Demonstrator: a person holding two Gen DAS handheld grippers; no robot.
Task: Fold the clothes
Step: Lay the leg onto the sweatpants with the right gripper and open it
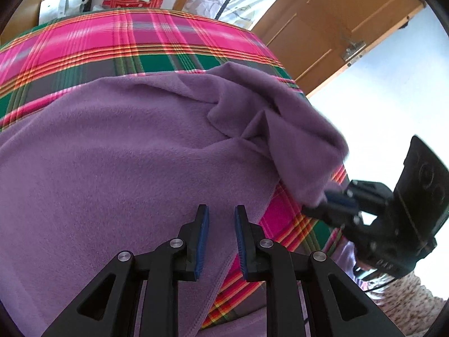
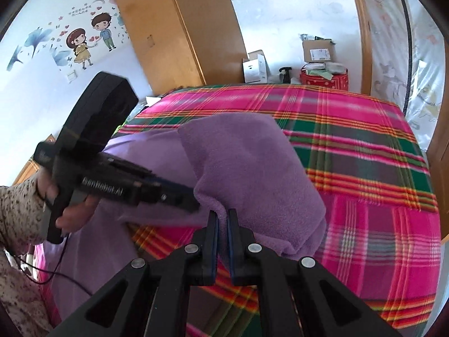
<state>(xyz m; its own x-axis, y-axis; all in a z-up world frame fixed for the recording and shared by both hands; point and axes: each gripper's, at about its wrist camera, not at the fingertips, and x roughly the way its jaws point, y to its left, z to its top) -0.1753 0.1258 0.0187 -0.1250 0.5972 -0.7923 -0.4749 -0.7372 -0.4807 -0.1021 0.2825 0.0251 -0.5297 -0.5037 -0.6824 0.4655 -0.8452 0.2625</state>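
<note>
A purple fleece garment [image 1: 126, 154] [image 2: 247, 163] lies spread on a bed with a pink, green and orange plaid blanket [image 1: 140, 42] [image 2: 364, 168]. My right gripper [image 2: 222, 213] is shut on a fold of the garment's edge and holds it raised off the blanket. In the left wrist view the right gripper [image 1: 322, 199] appears at the right with cloth draped from its tips. My left gripper [image 1: 221, 210] hovers over the garment near its hem. Its jaws stand a little apart with nothing pinched. From the right wrist, the left gripper [image 2: 193, 202] points at the raised fold.
A hand [image 2: 75, 213] and a speckled sleeve [image 2: 16, 210] hold the left gripper. A wooden wardrobe [image 2: 174, 28] stands beyond the bed, beside cardboard boxes [image 2: 318, 52] and a red tin [image 2: 324, 80]. A wooden door [image 1: 336, 28] is at the right.
</note>
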